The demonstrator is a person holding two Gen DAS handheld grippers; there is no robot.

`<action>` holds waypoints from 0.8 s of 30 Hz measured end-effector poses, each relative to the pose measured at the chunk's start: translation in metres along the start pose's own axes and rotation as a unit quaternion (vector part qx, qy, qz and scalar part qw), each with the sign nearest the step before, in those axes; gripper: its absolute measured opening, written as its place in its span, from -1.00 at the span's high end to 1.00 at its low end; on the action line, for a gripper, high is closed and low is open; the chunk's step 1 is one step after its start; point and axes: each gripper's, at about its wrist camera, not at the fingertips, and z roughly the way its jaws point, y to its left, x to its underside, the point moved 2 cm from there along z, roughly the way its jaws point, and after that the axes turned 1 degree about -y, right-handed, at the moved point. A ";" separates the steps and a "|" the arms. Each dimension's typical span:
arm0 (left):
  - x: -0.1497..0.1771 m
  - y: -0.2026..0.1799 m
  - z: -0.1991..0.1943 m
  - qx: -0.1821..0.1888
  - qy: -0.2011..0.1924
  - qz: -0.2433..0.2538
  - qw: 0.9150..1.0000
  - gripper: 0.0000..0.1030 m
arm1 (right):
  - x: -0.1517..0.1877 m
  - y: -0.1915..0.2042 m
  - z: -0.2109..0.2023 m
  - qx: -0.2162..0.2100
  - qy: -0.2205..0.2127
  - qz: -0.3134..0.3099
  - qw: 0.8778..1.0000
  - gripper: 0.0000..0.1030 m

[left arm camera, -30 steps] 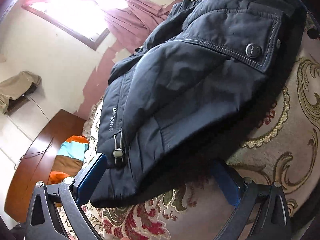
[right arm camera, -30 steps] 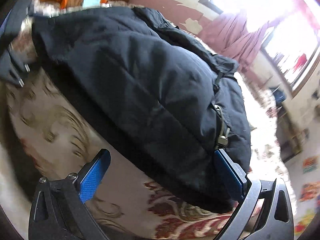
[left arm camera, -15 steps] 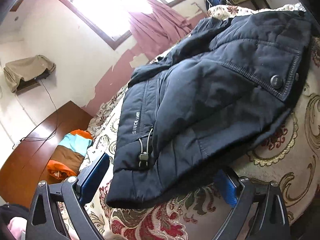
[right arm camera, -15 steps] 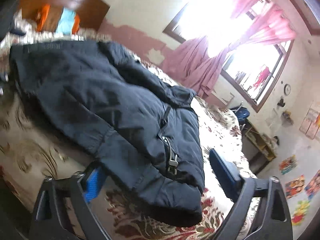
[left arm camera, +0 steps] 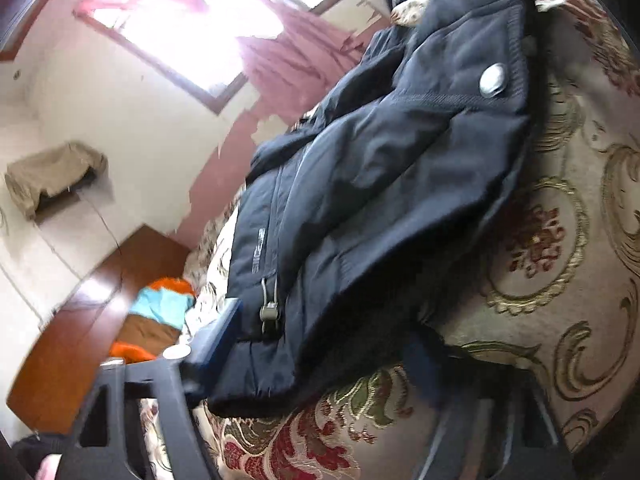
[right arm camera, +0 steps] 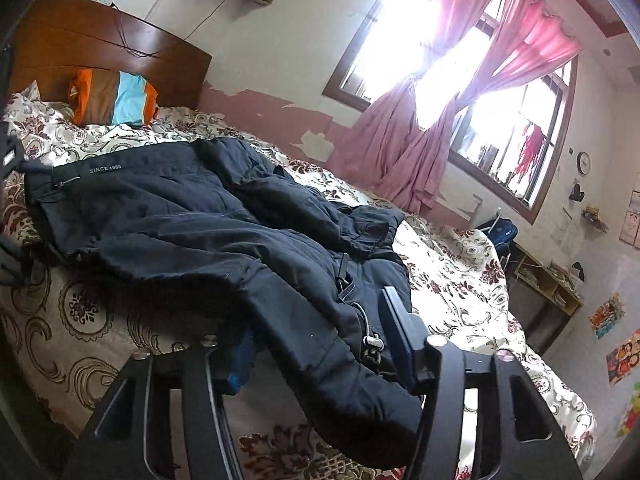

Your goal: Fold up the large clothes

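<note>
Right wrist view: a dark navy padded jacket (right arm camera: 192, 220) lies across a floral bedspread (right arm camera: 460, 280) as the right hand-held gripper (right arm camera: 320, 344), jaws just closing, clamps its hem corner. The left hand-held gripper (left arm camera: 316, 344), also closing, straddles the opposite corner; firm contact there is unclear. The fold is starting; next, both corners likely need lifting together.

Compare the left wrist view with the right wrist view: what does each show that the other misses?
Left wrist only: a silver snap button on the jacket's flap.

Right wrist only: a wall clock, posters and a low shelf.

Both: the dark jacket on the patterned bedspread, the pink curtains, the striped pillow and the wooden headboard.
</note>
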 end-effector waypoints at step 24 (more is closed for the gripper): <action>-0.023 0.099 -0.071 0.015 -0.110 -0.181 0.977 0.78 | -0.014 -0.031 -0.065 0.032 -0.081 0.053 0.995 0.91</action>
